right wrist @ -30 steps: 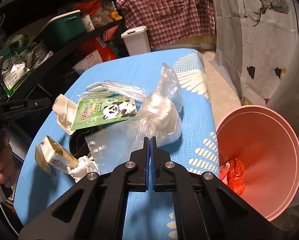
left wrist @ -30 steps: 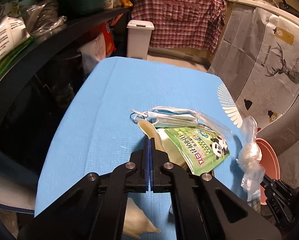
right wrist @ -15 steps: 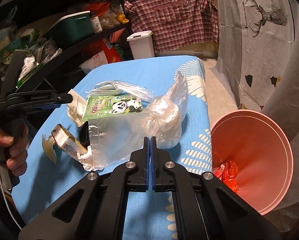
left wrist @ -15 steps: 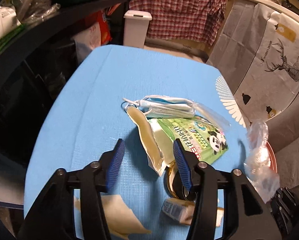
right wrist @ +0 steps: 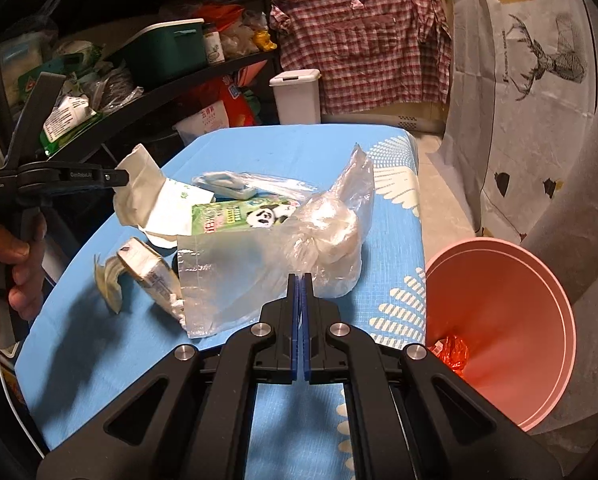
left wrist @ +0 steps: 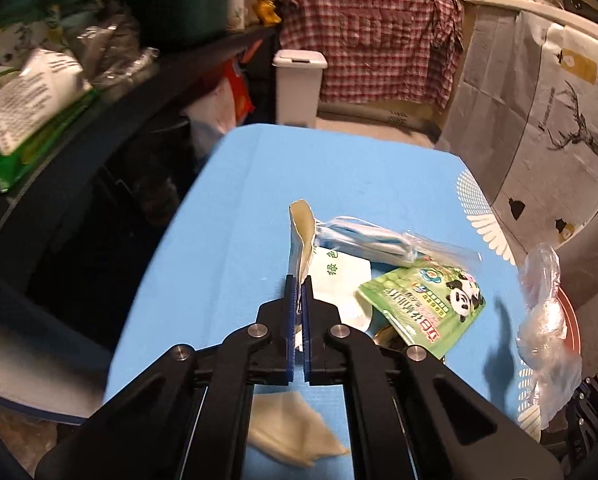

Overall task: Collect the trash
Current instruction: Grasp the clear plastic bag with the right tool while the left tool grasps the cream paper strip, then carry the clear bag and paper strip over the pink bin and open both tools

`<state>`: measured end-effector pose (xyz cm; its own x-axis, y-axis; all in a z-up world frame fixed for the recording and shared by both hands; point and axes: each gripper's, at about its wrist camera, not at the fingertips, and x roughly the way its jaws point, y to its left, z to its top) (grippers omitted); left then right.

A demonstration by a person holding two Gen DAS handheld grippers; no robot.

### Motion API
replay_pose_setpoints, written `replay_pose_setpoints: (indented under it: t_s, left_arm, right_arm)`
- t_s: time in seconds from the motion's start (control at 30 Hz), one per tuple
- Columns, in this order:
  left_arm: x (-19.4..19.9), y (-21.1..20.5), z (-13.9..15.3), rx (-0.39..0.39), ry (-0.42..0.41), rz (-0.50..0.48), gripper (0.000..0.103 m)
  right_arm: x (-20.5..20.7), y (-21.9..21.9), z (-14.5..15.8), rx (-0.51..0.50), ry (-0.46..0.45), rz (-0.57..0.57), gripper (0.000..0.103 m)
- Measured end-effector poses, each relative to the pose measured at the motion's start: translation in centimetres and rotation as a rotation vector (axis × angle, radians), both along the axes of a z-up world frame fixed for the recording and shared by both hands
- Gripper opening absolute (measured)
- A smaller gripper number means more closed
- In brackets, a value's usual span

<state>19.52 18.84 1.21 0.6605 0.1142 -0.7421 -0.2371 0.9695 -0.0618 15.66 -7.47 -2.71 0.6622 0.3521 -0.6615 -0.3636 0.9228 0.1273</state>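
My left gripper [left wrist: 298,282] is shut on a cream-white paper wrapper [left wrist: 301,232] and lifts its edge off the blue table [left wrist: 239,216]; from the right wrist view it shows at the left [right wrist: 121,176] with the wrapper [right wrist: 139,188]. My right gripper [right wrist: 300,280] is shut on a crumpled clear plastic bag [right wrist: 319,232], held above the table; the bag also shows in the left view [left wrist: 547,320]. A green panda packet [right wrist: 243,216], a bagged blue face mask [left wrist: 363,236] and a small carton [right wrist: 147,272] lie on the table.
A pink bin [right wrist: 511,320] with an orange wrapper [right wrist: 453,354] inside stands off the table's right edge. A crumpled tissue [left wrist: 291,428] lies near the front. Dark shelving [right wrist: 99,92] with clutter runs along the left. A white bin [right wrist: 297,96] stands behind the table.
My left gripper opened, moved forward, then shut on the paper wrapper and raised it. My right gripper has lifted the plastic bag slightly, staying shut.
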Motion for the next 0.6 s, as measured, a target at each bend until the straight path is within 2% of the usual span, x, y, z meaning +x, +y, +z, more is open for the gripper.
replay_pose_setpoints:
  t_s: [0.23, 0.6]
  left_arm:
    - [-2.0, 0.9, 1.9, -0.003, -0.049, 0.015, 0.002]
    - [-5.3, -1.9, 5.7, 0.003, -0.155, -0.049, 0.002]
  right_arm:
    - [-1.8, -0.2, 1.5, -0.007, -0.040, -0.007, 0.002]
    - [-4.6, -1.5, 4.4, 0.008, -0.100, -0.025, 0.002]
